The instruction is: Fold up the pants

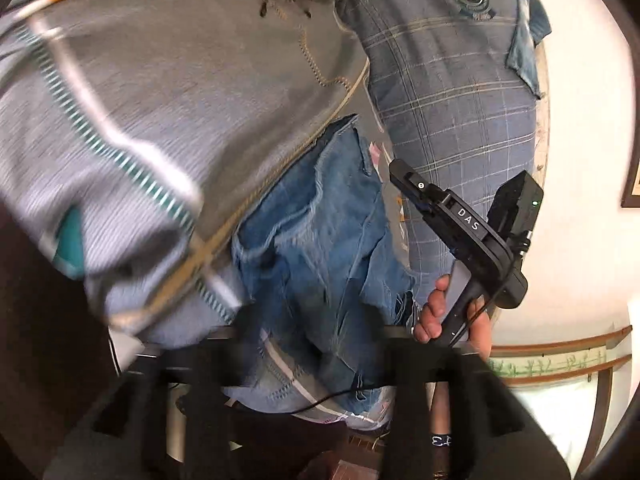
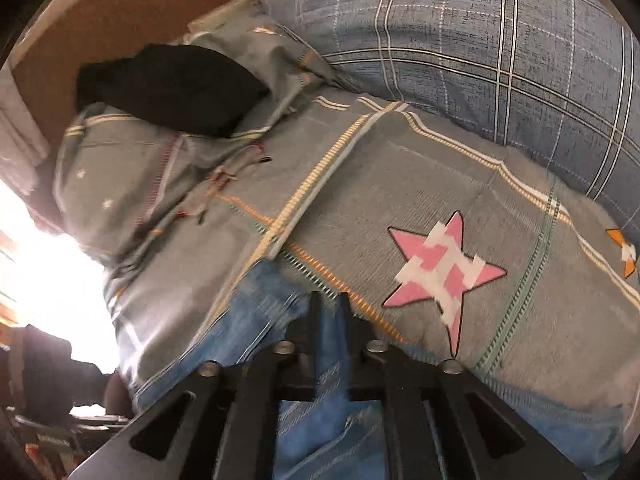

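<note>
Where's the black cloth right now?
In the right wrist view the black cloth sits upper left, on the grey patterned bedding, left of the blue plaid pillow.

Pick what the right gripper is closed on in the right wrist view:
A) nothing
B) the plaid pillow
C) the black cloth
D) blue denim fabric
D: the right gripper has its two fingers pinched together on a fold of blue denim fabric lying on the grey star-print bedding.

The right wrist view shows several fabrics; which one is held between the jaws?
The blue denim pants: the jaws are shut on a fold of them. The grey star-print cover and the blue plaid cushion lie beyond, untouched.
</note>
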Demonstrator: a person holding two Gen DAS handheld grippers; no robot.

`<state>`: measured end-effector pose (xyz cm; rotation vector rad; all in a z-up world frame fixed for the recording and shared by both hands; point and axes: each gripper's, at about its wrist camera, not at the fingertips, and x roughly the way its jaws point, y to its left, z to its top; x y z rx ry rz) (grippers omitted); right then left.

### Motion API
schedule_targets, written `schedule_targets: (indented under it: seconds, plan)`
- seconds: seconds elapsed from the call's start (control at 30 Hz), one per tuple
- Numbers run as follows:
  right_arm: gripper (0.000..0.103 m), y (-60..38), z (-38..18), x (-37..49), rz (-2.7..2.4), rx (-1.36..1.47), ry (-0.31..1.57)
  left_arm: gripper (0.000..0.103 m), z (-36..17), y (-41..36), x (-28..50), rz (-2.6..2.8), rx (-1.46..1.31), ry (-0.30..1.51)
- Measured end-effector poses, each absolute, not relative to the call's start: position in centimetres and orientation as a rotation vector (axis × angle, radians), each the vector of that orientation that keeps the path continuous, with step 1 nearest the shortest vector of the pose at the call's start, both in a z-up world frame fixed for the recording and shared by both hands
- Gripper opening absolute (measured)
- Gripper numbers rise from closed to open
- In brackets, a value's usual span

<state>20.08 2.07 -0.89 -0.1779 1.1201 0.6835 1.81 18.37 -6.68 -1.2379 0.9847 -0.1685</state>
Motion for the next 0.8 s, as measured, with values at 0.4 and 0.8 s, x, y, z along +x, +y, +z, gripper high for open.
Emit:
schedule_targets:
  seconds: [0.4, 0.8]
  plan:
    - [0.059, 5.7, -2.7, 18.6, 0.681, -0.409, 1.124, 0.069, -9.9, 17.2, 4.8, -0.173, -1.333, 1.008]
    - [0.014, 6.0, -1.5, 17.3, 0.750, -0.477, 1.054, 0.012, -5.8, 15.5, 5.0, -0.210, -1.164, 0.997]
